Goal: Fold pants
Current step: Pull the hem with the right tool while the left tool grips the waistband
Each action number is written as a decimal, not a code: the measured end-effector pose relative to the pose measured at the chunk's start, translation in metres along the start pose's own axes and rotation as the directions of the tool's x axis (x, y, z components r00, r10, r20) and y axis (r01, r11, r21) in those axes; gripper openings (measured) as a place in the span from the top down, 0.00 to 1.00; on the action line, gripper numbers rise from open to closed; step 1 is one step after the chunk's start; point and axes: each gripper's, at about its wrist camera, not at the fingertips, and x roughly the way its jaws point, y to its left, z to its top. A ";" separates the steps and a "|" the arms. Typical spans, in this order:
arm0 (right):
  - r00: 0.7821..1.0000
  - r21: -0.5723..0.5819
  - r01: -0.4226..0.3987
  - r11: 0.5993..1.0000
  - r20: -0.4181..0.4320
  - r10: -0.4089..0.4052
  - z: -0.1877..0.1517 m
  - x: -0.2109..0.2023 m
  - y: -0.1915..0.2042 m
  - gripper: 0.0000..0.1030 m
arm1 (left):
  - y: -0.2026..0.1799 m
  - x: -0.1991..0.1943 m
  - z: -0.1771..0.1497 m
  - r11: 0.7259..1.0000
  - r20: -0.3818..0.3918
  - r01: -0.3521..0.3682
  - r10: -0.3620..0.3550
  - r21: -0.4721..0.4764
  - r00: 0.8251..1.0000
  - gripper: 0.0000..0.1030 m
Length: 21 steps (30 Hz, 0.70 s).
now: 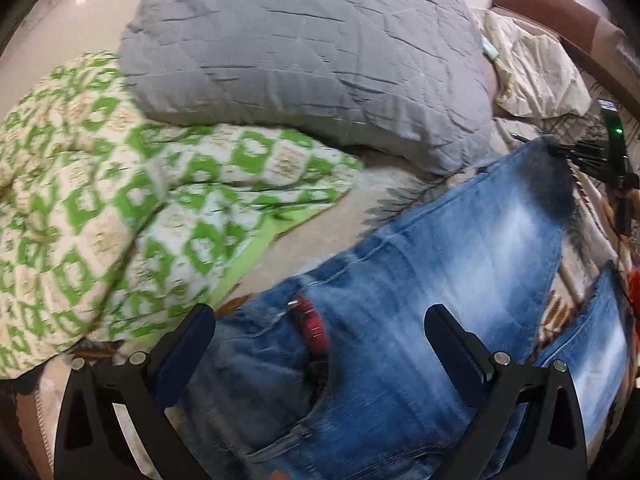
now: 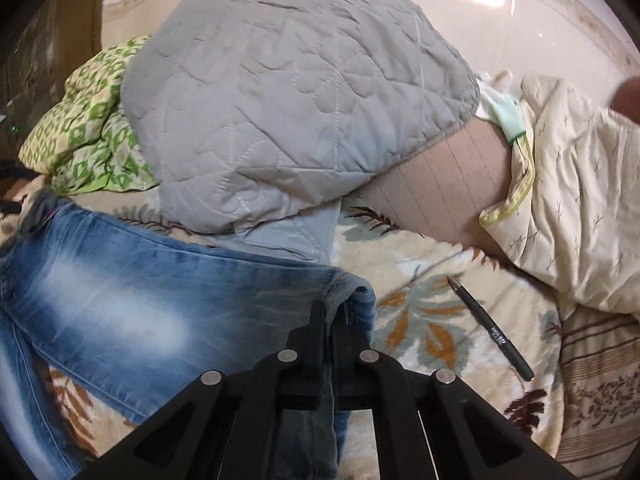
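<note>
- The blue jeans (image 2: 120,312) lay spread across a leaf-patterned blanket (image 2: 424,320) on the bed, waistband end near the left gripper, one leg running out toward the right one
- The right gripper (image 2: 334,312) was clamped tight on the hem of that leg, denim bunched and pinched between its black fingers (image 2: 308,332)
- In the left wrist view the same gripper showed up small at the far end of the leg, right at the cuff
- The left gripper (image 1: 320,344) stood wide apart, nothing caught between its jaws, poised above the hip and pocket area of the jeans
- A red patch (image 1: 314,326) showed on the denim just between those spread fingers (image 1: 188,344)
- A big grey quilted pillow (image 2: 280,92) sat just beyond the jeans, its lower corner touching the leg's far edge
- A green-and-white patterned quilt (image 1: 100,200) was heaped to the left of the pillow
- A black pen (image 2: 492,328) lay on the blanket just to the right of the gripped hem, apart from the denim
- A cream bedcover (image 2: 580,200) was rumpled at the right, a tan cushion (image 2: 444,196) between it and the pillow
</note>
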 end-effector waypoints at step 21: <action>1.000 0.067 0.020 0.998 0.005 -0.021 -0.004 -0.007 0.002 0.98 | 0.100 0.066 -0.030 0.944 -0.237 -0.043 -0.038 -0.328 0.971 0.00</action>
